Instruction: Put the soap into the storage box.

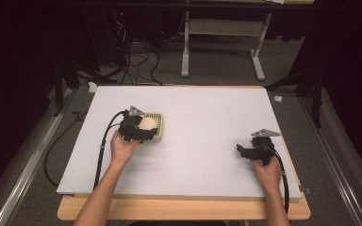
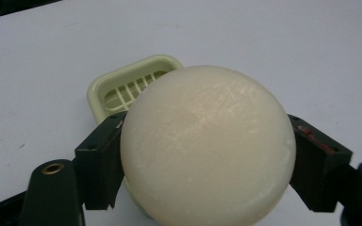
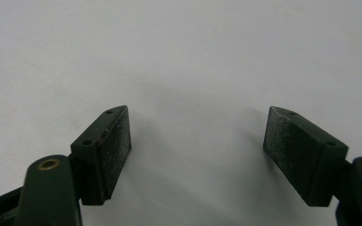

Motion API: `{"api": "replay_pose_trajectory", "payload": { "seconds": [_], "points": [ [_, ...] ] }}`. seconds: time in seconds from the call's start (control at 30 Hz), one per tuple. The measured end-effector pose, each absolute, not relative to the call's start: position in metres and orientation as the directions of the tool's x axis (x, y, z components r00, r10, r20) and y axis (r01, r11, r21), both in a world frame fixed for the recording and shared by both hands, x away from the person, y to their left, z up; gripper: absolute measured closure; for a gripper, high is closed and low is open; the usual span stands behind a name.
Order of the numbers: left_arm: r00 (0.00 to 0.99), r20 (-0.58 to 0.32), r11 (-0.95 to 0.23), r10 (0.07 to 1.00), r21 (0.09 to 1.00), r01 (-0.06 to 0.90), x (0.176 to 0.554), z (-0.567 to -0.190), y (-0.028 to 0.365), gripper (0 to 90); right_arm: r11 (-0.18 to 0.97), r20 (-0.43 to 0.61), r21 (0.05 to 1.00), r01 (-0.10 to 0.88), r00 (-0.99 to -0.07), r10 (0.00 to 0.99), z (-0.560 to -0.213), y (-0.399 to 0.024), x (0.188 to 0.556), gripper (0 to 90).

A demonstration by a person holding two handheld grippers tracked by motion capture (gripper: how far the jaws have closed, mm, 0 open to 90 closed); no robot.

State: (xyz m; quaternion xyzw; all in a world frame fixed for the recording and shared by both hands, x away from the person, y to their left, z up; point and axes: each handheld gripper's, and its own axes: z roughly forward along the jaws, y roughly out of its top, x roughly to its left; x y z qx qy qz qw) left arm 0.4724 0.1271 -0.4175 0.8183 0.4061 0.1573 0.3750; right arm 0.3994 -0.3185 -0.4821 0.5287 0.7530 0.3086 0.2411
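Nearest us, the round soap (image 2: 207, 146) sat pinched in our left claw (image 2: 207, 155) above the green soap dish (image 2: 122, 87); our right claw (image 3: 198, 150) stood spread over the table (image 1: 207, 122).

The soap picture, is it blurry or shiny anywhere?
Left gripper view: the round soap is sharp with faint pale sheen on top, held in the left claw; the green soap dish behind is slightly soft. High view: the table is bright, the room around dark.
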Motion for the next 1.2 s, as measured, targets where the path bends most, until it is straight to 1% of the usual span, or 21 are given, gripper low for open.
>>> {"api": "replay_pose_trajectory", "payload": {
  "seconds": [0.2,0.23,0.43,0.5,0.8,1.2],
  "points": [
    [0.62,-0.054,-0.385,0.783,0.741,0.55,0.479,-0.415,0.121,24.7,0.251,-0.037,0.718,0.649,-0.325,0.945,-0.482,-0.319,0.399,24.3],
    [0.615,-0.042,-0.392,0.787,0.736,0.552,0.482,-0.415,0.118,24.7,0.252,-0.038,0.718,0.649,-0.325,0.945,-0.482,-0.319,0.399,24.3],
    [0.602,-0.036,-0.389,0.798,0.731,0.56,0.49,-0.416,0.114,24.7,0.252,-0.038,0.718,0.648,-0.325,0.945,-0.482,-0.319,0.399,24.3],
    [0.594,-0.048,-0.378,0.803,0.729,0.57,0.493,-0.419,0.113,24.7,0.251,-0.037,0.718,0.649,-0.325,0.945,-0.482,-0.318,0.399,24.3],
    [0.555,-0.042,-0.368,0.831,0.706,0.605,0.505,-0.433,0.114,24.7,0.251,-0.038,0.718,0.649,-0.325,0.945,-0.482,-0.318,0.399,24.3],
    [0.556,-0.025,-0.389,0.831,0.688,0.613,0.51,-0.442,0.11,24.7,0.251,-0.037,0.718,0.649,-0.325,0.945,-0.482,-0.318,0.399,24.3]
  ]
}}
